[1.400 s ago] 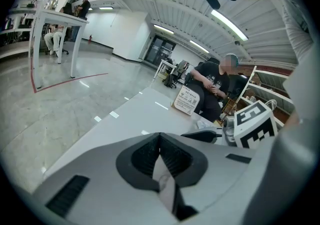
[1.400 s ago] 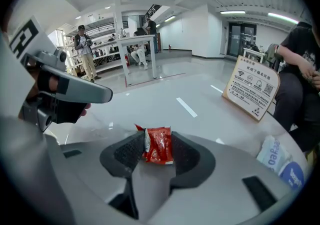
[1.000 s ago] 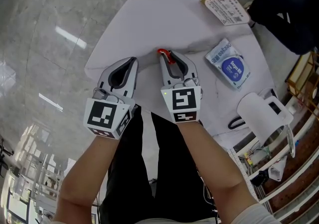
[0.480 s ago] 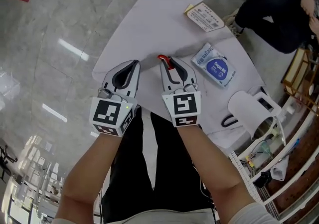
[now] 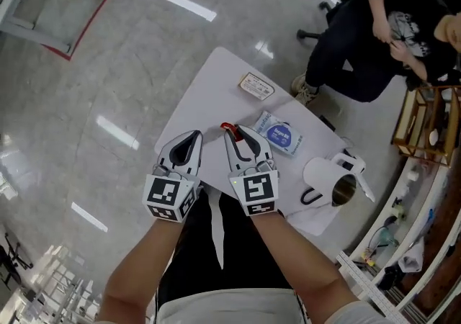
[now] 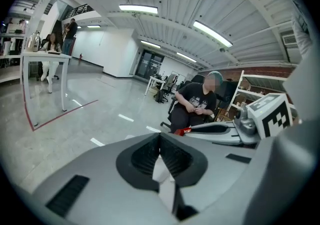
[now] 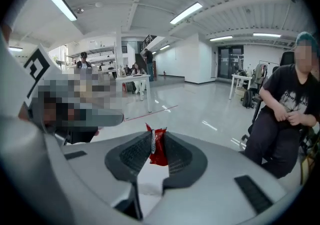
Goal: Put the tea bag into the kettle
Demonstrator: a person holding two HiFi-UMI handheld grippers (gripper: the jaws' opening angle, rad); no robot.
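Observation:
A red tea bag sachet (image 7: 158, 152) stands pinched between the pads of my right gripper (image 7: 156, 145), which is shut on it. From the head view the sachet (image 5: 227, 128) shows as a red tip at that gripper's (image 5: 230, 134) front, held high over the white table (image 5: 209, 96). My left gripper (image 5: 191, 138) hangs just to its left, jaws shut with nothing in them (image 6: 160, 138). The white kettle (image 5: 321, 176) stands at the table's right corner with its top open, well right of both grippers.
A blue-and-white pack (image 5: 279, 135) lies on the table right of the grippers, and a small printed card (image 5: 256, 86) lies at the far edge. A person in black (image 5: 374, 34) sits on a chair beyond the table. Shelving (image 5: 425, 121) lines the right side.
Both grippers have risen well above the table, side by side, and the table now looks smaller and farther below. The red sachet stays in the right gripper.

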